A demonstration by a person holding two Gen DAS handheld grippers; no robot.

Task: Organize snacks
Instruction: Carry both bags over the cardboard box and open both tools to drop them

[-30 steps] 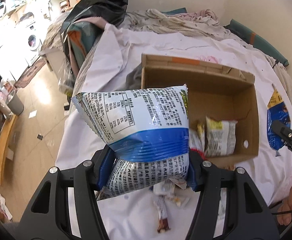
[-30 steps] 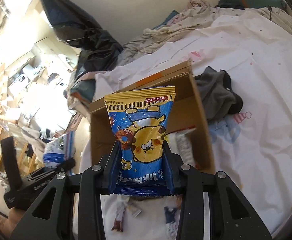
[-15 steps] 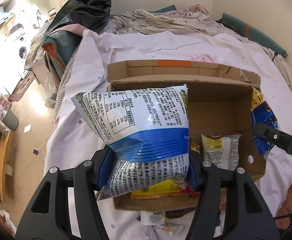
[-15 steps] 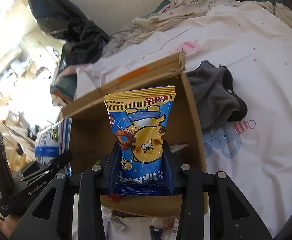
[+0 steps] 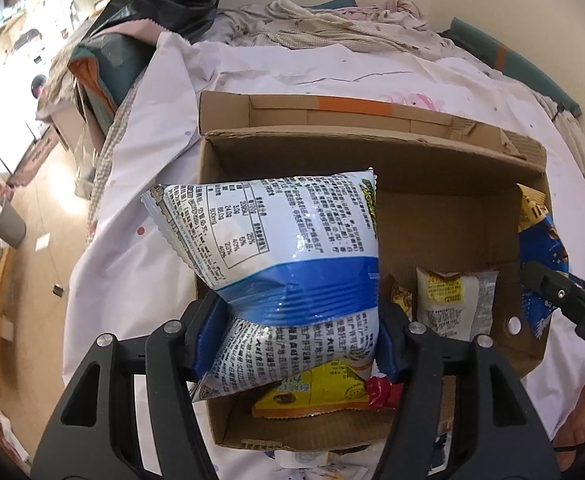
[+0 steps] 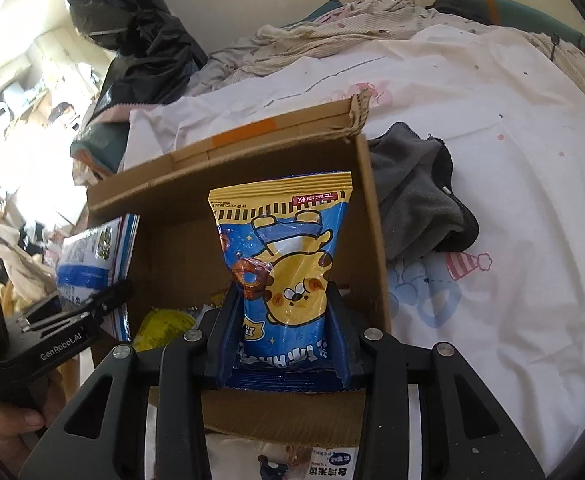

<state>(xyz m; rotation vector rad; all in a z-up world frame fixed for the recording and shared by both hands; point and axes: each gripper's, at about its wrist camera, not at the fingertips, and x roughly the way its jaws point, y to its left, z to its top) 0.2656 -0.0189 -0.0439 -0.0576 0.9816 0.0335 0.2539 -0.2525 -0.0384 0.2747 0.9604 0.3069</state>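
Clamping a puffy white-and-blue printed snack bag (image 5: 288,264) between its blue pads, the left gripper (image 5: 292,344) holds that bag above the near left part of an open brown cardboard box (image 5: 372,148) that stands on a white patterned bed sheet (image 6: 492,160). Inside the box lie a flat yellow snack packet (image 5: 316,392) with a red one just beside it, and a small white packet with a yellow label (image 5: 452,304) leaning toward the right wall. The right gripper (image 6: 284,344) is likewise clenched on a tall blue-and-yellow snack bag with a cartoon bear (image 6: 284,264), held upright over the box's right side, close to the right wall. A crumpled grey cloth (image 6: 416,200) lies on the sheet just outside that wall. More small wrappers lie on the sheet in front of the box, partly hidden by the grippers.
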